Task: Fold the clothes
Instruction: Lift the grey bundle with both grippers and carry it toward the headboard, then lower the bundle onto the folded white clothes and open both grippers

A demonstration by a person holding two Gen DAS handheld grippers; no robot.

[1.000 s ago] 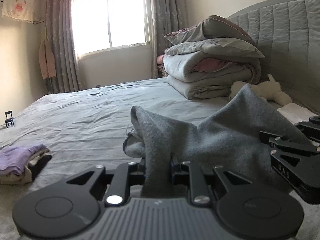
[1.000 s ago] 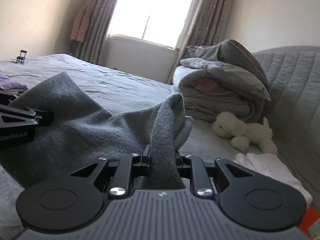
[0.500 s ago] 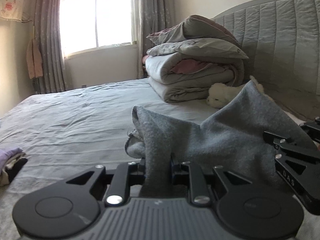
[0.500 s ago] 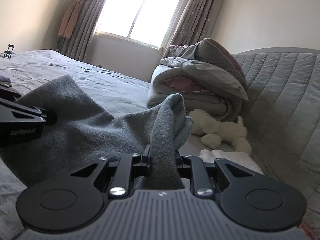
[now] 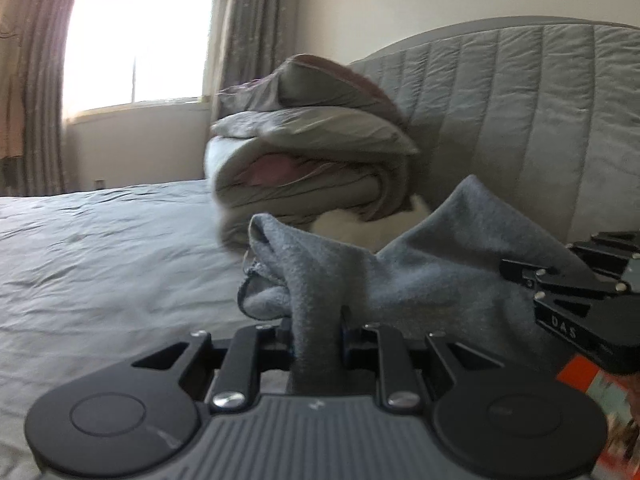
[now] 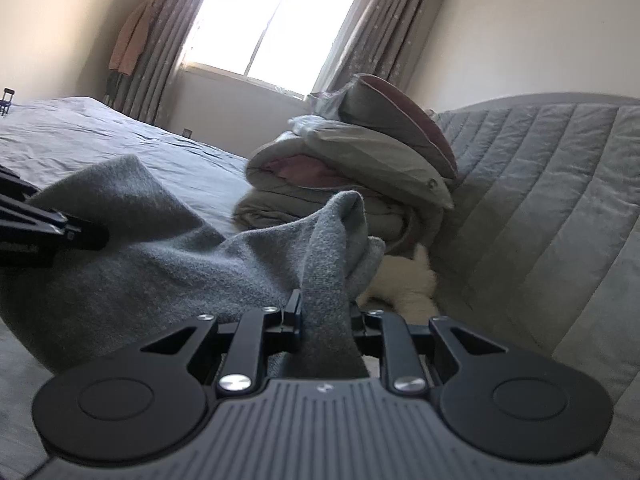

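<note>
Left hand-held gripper [image 5: 316, 334]: jaws drawn narrow and pinching a bunched edge of the grey knit garment [image 5: 420, 276]; the cloth rises straight out between the pads.
Right hand-held gripper [image 6: 326, 318]: jaws likewise narrow, clamped on another bunch of the same garment [image 6: 168, 256]; from the left wrist view its black body shows at the right edge, just beside the cloth.
Why held so: the two grips sit apart along one edge, so the fabric hangs as a span between them; I judge this a carry or a lay-out ahead of a fold, with both corners kept under control.
Where the garment is: lifted off the bed [image 5: 112, 260], slung between the two grippers, its middle sagging low; whether the lowest part touches the sheet cannot be told.
Surface: a grey sheet, lightly wrinkled, bare in the part shown.
Beyond the cloth: a stack of folded duvets [image 6: 352, 176] against the quilted headboard [image 6: 540, 200], with a white plush toy [image 6: 404, 284] at its foot.
Room: a bright window [image 6: 276, 32] with grey curtains and pale walls.
</note>
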